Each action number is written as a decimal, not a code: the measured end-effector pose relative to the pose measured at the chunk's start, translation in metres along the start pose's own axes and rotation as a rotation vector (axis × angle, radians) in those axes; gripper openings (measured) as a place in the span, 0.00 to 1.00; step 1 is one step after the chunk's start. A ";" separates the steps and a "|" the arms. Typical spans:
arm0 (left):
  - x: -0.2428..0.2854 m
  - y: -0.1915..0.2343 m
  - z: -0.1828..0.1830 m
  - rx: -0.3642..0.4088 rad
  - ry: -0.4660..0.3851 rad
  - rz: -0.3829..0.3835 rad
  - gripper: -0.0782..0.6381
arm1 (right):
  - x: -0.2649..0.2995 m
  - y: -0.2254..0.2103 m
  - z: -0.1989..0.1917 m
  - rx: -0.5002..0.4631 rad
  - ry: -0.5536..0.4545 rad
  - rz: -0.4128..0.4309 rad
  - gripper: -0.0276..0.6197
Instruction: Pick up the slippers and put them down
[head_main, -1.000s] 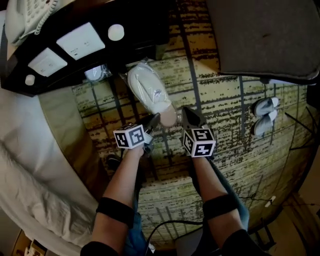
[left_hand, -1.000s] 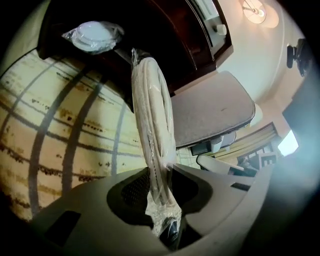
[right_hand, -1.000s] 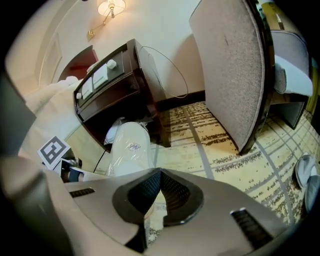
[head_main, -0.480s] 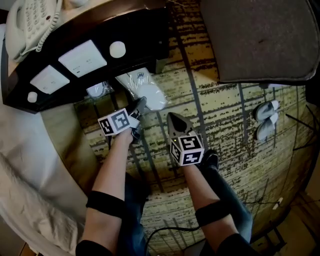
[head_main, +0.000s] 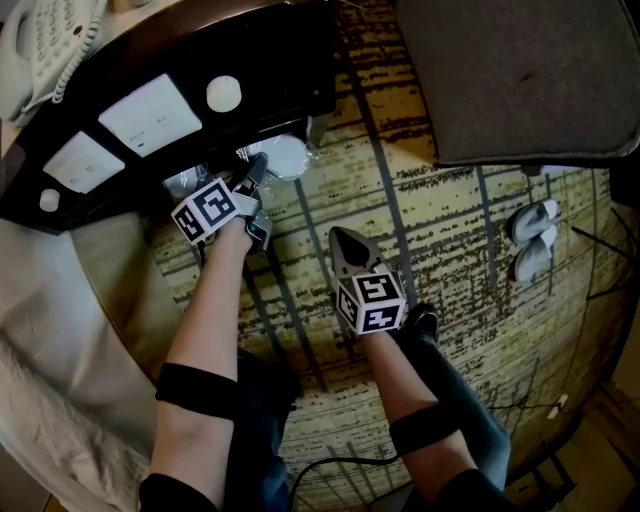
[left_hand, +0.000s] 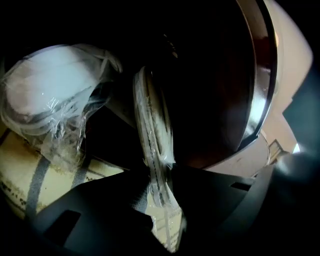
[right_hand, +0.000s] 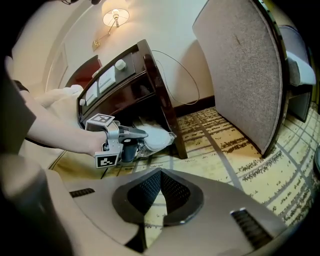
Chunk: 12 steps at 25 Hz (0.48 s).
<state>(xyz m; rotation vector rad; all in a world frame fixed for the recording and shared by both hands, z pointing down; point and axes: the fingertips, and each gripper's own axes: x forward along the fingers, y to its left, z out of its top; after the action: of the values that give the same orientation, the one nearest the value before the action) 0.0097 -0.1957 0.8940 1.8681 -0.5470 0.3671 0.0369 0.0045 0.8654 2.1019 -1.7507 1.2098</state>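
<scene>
White slippers (head_main: 285, 157) in a bag (left_hand: 154, 135), clamped by my left gripper (head_main: 255, 175), now sit under the nightstand (head_main: 290, 60); right gripper (head_main: 345, 245) closed.

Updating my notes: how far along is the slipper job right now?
Done: the pick-up, since the left gripper is clamped on the edge of the plastic-wrapped slippers. In hand: it holds them low at the foot of the nightstand; whether they touch the carpet is unclear. Left: set them down and let go. The right gripper is shut and empty.
</scene>
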 end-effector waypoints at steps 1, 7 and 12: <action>0.001 0.000 0.004 -0.008 -0.018 0.003 0.24 | 0.000 -0.001 0.000 0.001 -0.001 -0.002 0.05; 0.009 0.001 0.017 -0.014 -0.121 0.044 0.24 | 0.005 -0.003 0.004 -0.008 -0.011 0.001 0.05; 0.007 0.010 0.031 -0.021 -0.229 0.118 0.28 | 0.006 -0.007 0.003 -0.013 -0.012 0.002 0.05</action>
<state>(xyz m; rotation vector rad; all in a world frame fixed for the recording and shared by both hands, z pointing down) 0.0103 -0.2290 0.8944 1.8735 -0.8156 0.2247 0.0444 0.0003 0.8696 2.1050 -1.7609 1.1853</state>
